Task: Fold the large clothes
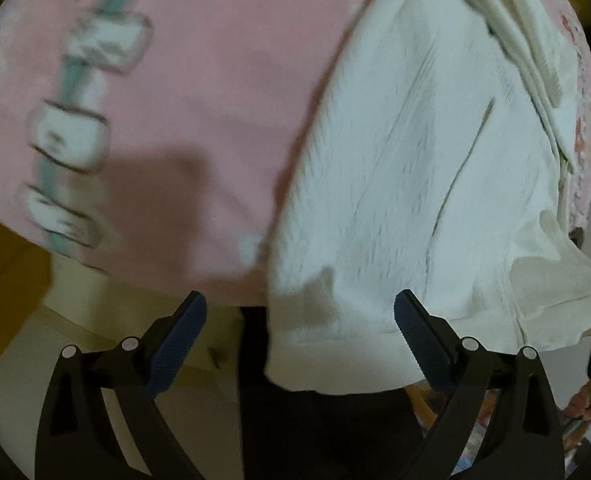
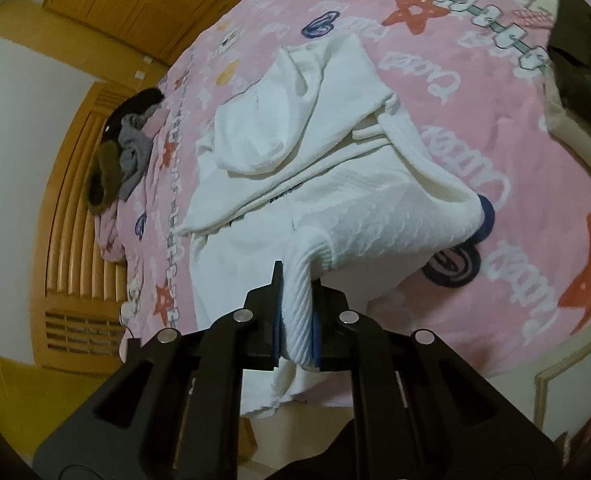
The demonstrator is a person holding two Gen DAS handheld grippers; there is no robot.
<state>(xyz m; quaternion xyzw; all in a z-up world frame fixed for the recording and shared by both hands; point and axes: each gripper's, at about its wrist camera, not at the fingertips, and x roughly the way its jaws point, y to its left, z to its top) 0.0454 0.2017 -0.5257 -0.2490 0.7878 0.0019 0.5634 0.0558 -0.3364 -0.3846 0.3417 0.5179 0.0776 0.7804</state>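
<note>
White hoodie (image 2: 295,168) lies on the pink blanket (image 2: 475,128), its lower edge hanging over the bed's side. Your right gripper (image 2: 297,320) pinches its ribbed cuff (image 2: 299,304). Your left gripper (image 1: 299,336) gapes wide, holding nothing, at the hem.

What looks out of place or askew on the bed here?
The white hooded garment lies rumpled and half-folded, its lower edge hanging off the pink blanket. A dark heap of clothes sits bunched at the bed's far edge. Nothing looks damaged.
</note>
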